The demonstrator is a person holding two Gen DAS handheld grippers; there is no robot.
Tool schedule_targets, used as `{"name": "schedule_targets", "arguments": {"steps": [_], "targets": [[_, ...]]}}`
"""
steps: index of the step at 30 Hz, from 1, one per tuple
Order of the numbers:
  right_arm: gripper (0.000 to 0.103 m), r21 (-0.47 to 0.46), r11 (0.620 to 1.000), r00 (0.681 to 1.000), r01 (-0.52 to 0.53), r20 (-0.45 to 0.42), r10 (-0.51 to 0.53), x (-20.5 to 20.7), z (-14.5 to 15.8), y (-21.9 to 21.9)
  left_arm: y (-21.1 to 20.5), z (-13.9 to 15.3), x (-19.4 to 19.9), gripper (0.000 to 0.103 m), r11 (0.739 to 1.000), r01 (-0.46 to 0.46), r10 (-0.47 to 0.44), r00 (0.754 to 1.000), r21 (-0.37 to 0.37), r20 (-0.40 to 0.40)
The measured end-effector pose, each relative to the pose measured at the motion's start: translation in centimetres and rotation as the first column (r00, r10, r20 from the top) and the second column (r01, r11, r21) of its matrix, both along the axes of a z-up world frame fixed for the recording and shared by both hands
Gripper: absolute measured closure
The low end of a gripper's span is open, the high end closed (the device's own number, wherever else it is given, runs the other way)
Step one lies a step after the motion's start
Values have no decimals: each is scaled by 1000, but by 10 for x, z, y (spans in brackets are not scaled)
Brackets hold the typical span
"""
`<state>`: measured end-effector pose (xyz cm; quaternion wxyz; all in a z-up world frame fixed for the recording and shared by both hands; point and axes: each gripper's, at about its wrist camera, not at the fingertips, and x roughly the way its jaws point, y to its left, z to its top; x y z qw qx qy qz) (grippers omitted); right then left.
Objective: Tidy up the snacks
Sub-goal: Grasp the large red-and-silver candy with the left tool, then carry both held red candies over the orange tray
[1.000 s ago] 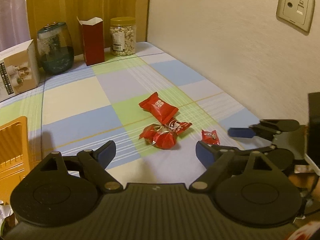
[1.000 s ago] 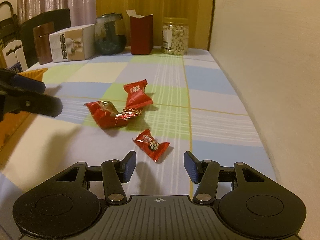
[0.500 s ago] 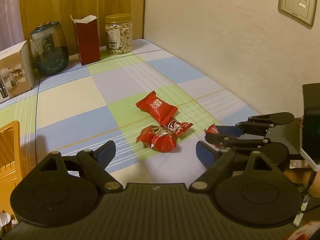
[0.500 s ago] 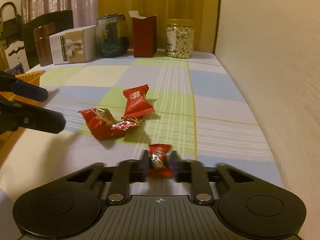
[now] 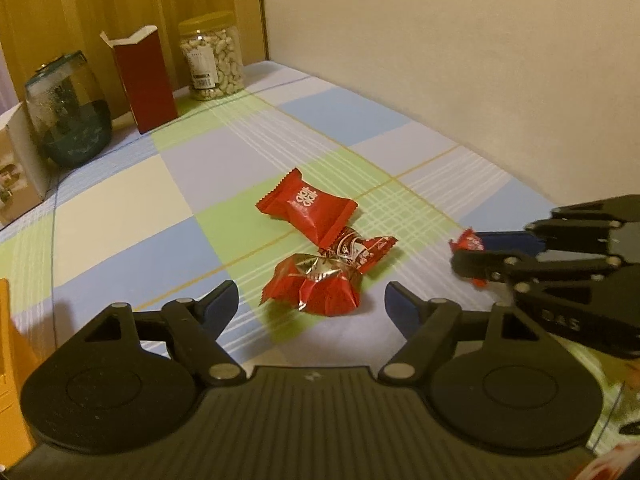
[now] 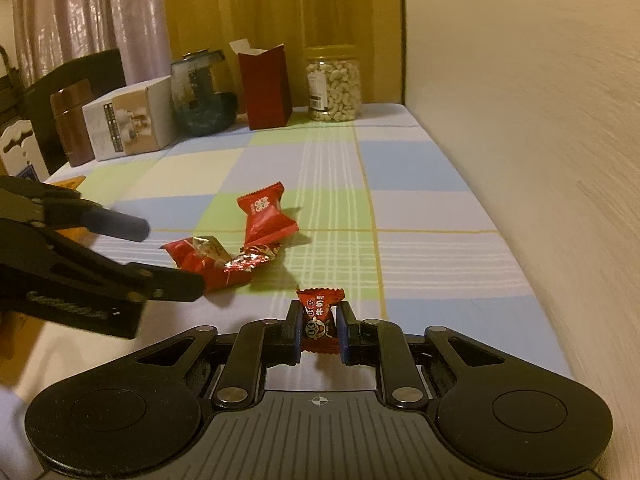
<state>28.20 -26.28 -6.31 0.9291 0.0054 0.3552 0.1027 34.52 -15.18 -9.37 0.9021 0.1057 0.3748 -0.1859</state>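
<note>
Mid-pickup. My right gripper is clamped on the small red candy, just off the checked cloth. My left gripper is empty, jaws closing around the crumpled red wrapper, pads not touching yet. Next I'd finish that pinch (its neighbour, the flat red packet, touches it), then carry both to the orange bin.

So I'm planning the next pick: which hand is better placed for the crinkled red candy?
Left. The left gripper, fingers closing, lines up with the crinkled red candy, while the right gripper is shut on a small candy.
</note>
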Motion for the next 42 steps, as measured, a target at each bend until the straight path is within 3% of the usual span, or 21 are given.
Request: {"name": "schedule_targets", "arguments": {"steps": [5,12,15,25,42], "targets": [[85,14,1000,1000,20,-9,-20,-2,0,-5,-1,-9,20,30,1000,-13,13,999,-13,-36],[85,21,999,999,32,-13,-32,-4,0,-6,1,-18,30,55,1000,8,-9,998,-25,-68],[85,24,999,999,37,-17,-37,-5,-1,-5,1,-17,26,59,999,12,-14,998,-31,-65],[85,39,996,996,80,-39,-78,-16,16,2,9,6,-10,61,996,-48,44,997,-77,-60],[85,88,990,993,114,-31,-112,-82,93,41,52,83,-125,61,968,-167,176,984,-190,36]]}}
